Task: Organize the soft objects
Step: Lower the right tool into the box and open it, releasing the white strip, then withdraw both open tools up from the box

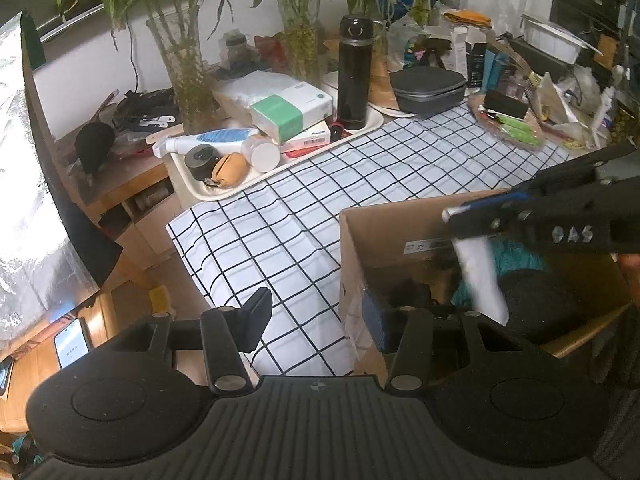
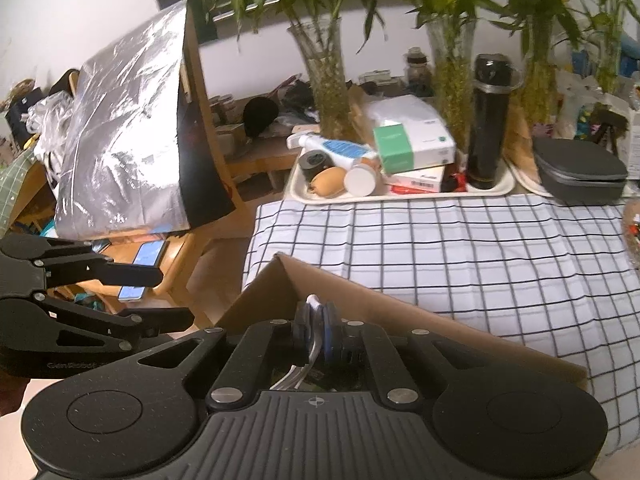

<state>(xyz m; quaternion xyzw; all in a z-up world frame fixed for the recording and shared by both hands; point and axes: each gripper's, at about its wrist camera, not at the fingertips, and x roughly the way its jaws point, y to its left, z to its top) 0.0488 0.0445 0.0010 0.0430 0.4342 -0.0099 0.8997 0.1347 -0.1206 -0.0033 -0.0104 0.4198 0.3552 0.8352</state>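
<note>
A brown cardboard box (image 1: 384,224) stands on the checked cloth (image 1: 288,232). Inside it lie a teal soft item (image 1: 516,252) and a dark soft item (image 1: 548,300). My right gripper (image 1: 452,216) reaches in from the right above the box, shut on a white soft item (image 1: 484,280) that hangs down into the box. In the right wrist view the right gripper (image 2: 316,328) pinches that white item (image 2: 314,354) over the box rim (image 2: 360,300). My left gripper (image 1: 316,320) is open and empty at the box's left wall; it also shows in the right wrist view (image 2: 172,294).
A cream tray (image 1: 224,192) at the back holds a spray bottle, tissue boxes (image 1: 296,112) and a black flask (image 1: 354,76). A grey case (image 1: 428,92), glass vases with bamboo, and clutter line the back. A silver-wrapped panel (image 2: 120,132) leans at left by a phone (image 1: 72,344).
</note>
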